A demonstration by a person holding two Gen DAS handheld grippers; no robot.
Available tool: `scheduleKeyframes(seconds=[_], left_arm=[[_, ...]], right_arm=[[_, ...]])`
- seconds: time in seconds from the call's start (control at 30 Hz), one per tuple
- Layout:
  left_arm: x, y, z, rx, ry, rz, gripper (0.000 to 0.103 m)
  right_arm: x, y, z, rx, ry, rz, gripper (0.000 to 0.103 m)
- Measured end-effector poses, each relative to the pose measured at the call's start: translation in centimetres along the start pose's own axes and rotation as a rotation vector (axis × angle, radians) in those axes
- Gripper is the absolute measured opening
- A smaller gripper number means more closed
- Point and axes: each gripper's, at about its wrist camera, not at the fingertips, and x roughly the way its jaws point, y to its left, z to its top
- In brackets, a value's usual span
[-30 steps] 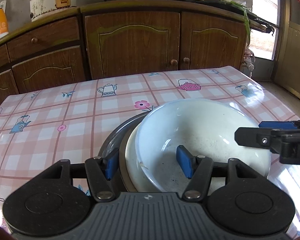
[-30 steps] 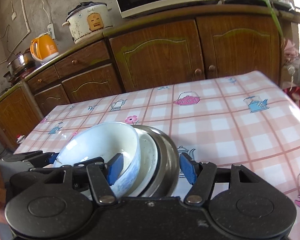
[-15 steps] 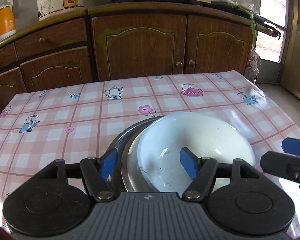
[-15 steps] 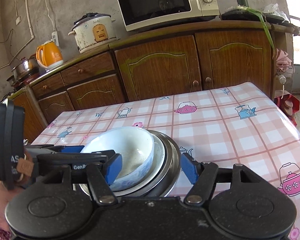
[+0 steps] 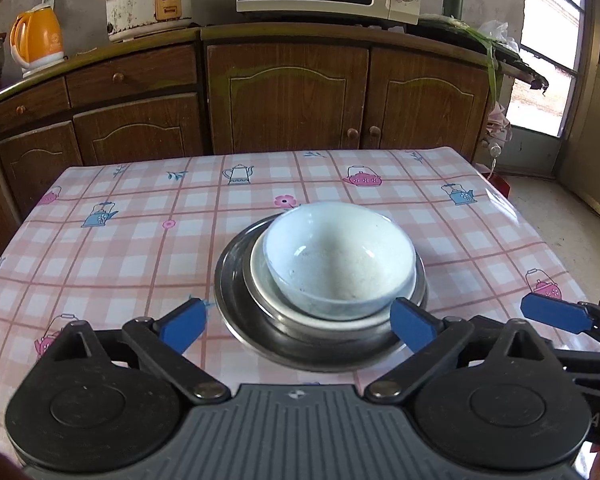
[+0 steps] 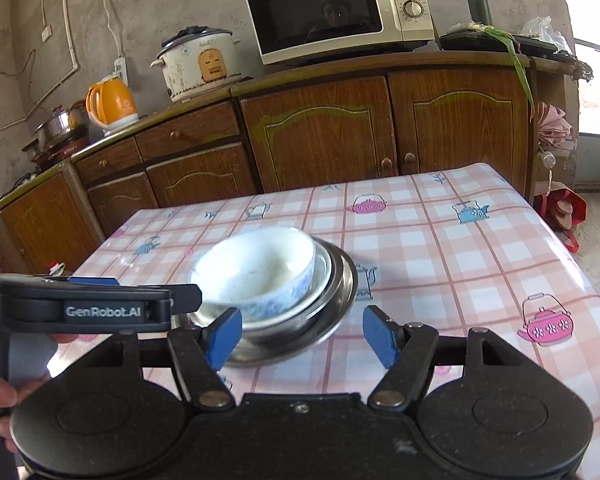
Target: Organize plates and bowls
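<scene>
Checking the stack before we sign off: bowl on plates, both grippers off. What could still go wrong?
1. The bowl sits off-centre on the white plate, toward the right; a knock might tip or slide it.
2. The left gripper, jaws opening with nothing between them, hangs close to the steel plate; a dip could clip its rim.
3. The glossy tablecloth may let the stack slide.
</scene>
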Motion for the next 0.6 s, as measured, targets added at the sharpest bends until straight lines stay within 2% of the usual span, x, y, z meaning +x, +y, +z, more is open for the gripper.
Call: scheduleKeyframes(seconds=[0.13, 0.6], left_arm=[[-1.2, -0.6, -1.1, -0.007, 0.020, 0.052, 0.103], [-4.0, -1.3, -2.5, -0.012, 0.010, 0.084, 0.103]], right_arm=[[-1.2, 0.1, -1.1, 0.009, 0.016, -0.003, 0.081], [-3.9, 0.2, -2.3, 0.013, 0.034, -0.009, 0.081]])
